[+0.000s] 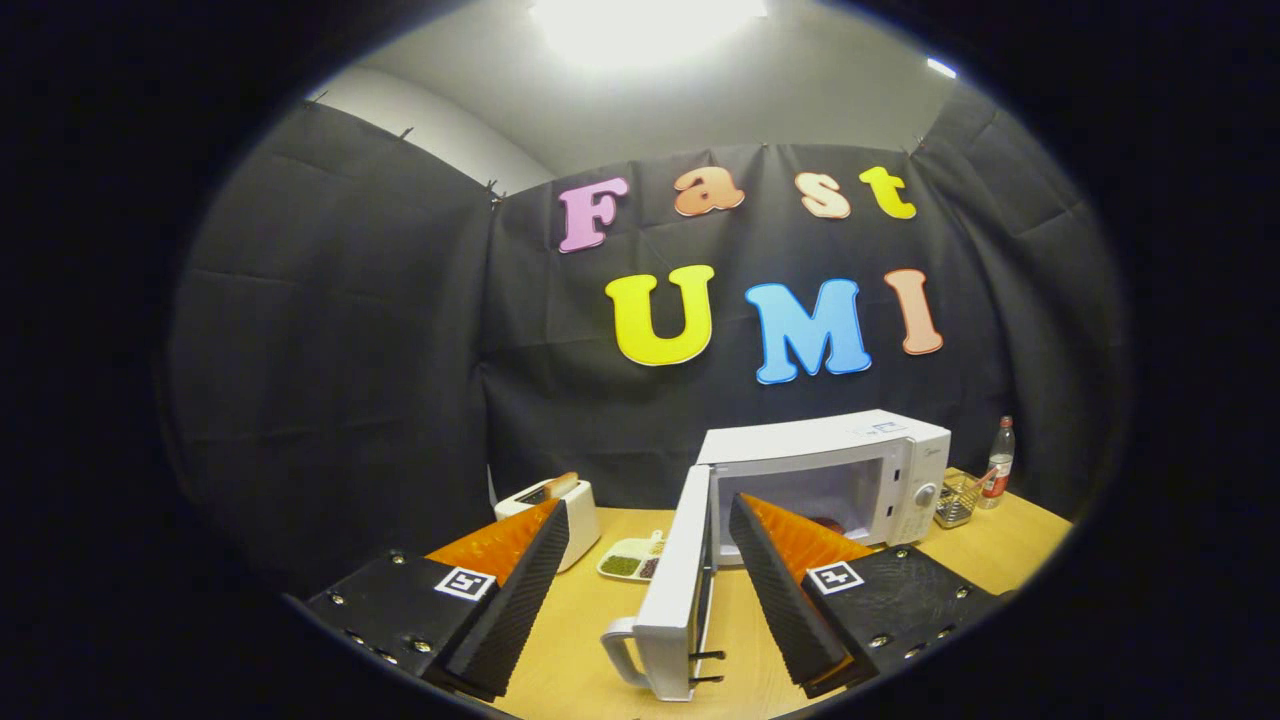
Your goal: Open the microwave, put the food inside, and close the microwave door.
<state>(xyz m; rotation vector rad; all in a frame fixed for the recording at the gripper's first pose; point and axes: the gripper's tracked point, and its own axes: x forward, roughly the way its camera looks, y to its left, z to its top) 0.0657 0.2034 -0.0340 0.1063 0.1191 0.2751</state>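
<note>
The white microwave [850,440] stands on the wooden table [1000,560], beyond my right finger. Its door [680,590] is swung wide open toward me and stands edge-on between my two fingers, with the handle [618,650] on its near left side. My gripper [650,503] is open, its fingers spread on either side of the door and not pressing it. Inside the cavity a small reddish item [830,522] shows, partly hidden by my right finger. A white divided dish of green and dark food [630,560] lies on the table just left of the door.
A white toaster [560,510] holding a slice of bread stands beyond my left finger. A wire basket [958,500] and a plastic bottle [1000,462] stand to the right of the microwave. Black cloth walls close in the table behind and at the sides.
</note>
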